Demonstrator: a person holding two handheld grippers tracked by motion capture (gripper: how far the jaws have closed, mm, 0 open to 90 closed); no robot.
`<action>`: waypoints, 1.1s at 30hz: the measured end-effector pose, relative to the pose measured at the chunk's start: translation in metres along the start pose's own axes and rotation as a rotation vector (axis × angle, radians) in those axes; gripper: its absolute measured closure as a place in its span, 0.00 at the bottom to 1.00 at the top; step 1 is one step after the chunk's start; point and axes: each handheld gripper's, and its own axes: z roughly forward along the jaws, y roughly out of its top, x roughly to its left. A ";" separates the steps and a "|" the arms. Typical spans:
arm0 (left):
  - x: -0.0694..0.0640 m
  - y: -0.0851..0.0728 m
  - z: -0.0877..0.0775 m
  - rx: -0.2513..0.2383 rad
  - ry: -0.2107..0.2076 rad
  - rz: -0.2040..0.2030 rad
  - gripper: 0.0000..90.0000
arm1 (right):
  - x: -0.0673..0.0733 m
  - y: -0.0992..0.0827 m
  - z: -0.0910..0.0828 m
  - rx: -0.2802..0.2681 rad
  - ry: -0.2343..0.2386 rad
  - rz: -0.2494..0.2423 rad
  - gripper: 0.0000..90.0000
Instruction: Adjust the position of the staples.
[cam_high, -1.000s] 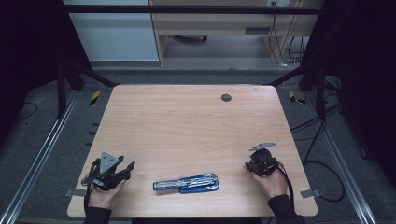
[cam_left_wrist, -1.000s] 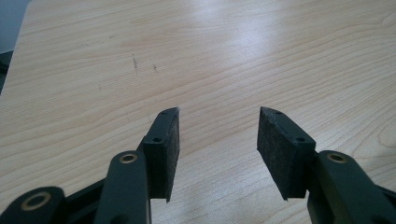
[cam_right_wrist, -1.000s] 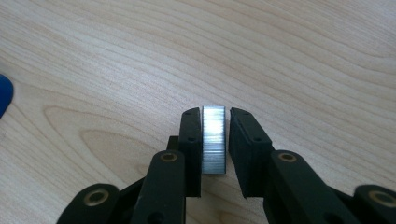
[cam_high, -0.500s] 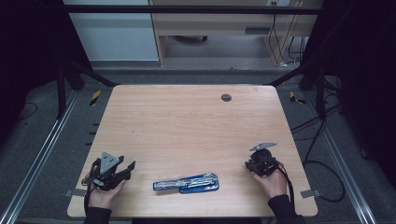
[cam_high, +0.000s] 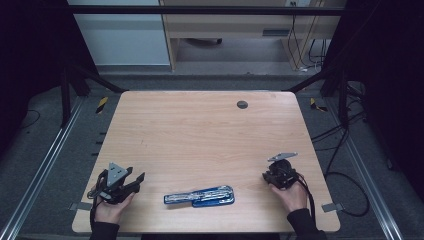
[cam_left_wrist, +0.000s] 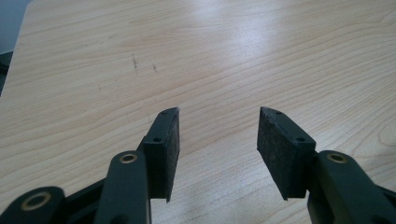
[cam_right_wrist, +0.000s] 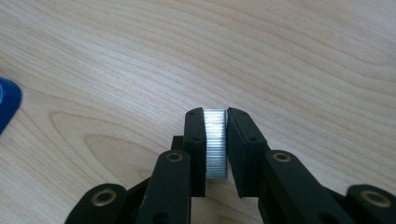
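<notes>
Staples (cam_right_wrist: 215, 142), a short silvery strip of them, sit between the pads of my right gripper (cam_right_wrist: 215, 114); the jaws have just been closing and now look pressed on both flat sides. In the high view that right gripper (cam_high: 280, 172) sits low over the counter (cam_high: 200, 130) near its right edge. The blue stapler (cam_high: 200, 196) lies open and flat near the front edge, well apart from both grippers, its blue corner (cam_right_wrist: 7, 105) showing at the left of the right gripper view.

My left gripper (cam_left_wrist: 217, 128) stands wide open with nothing in it, just bare wood ahead; it rests at the front left (cam_high: 120, 182).

Risks as I judge them: strip is glued and brittle, so a harder squeeze could snap or crumble it. Grip is on a narrow piece, so a tilt on the way over could let it slip out. Stapler is unheld, so pushing the strip into its channel may shove it across the counter unless the left gripper steadies it first.
</notes>
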 end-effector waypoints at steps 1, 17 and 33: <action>0.000 0.000 0.000 -0.003 0.001 -0.002 0.55 | 0.000 0.001 -0.002 -0.001 0.009 0.008 0.87; 0.000 0.000 0.000 -0.003 -0.002 -0.002 0.55 | 0.009 0.009 -0.021 -0.116 0.112 -0.143 0.87; 0.000 -0.001 0.001 0.004 -0.007 0.005 0.55 | 0.017 0.035 -0.040 -0.213 0.275 -0.309 0.87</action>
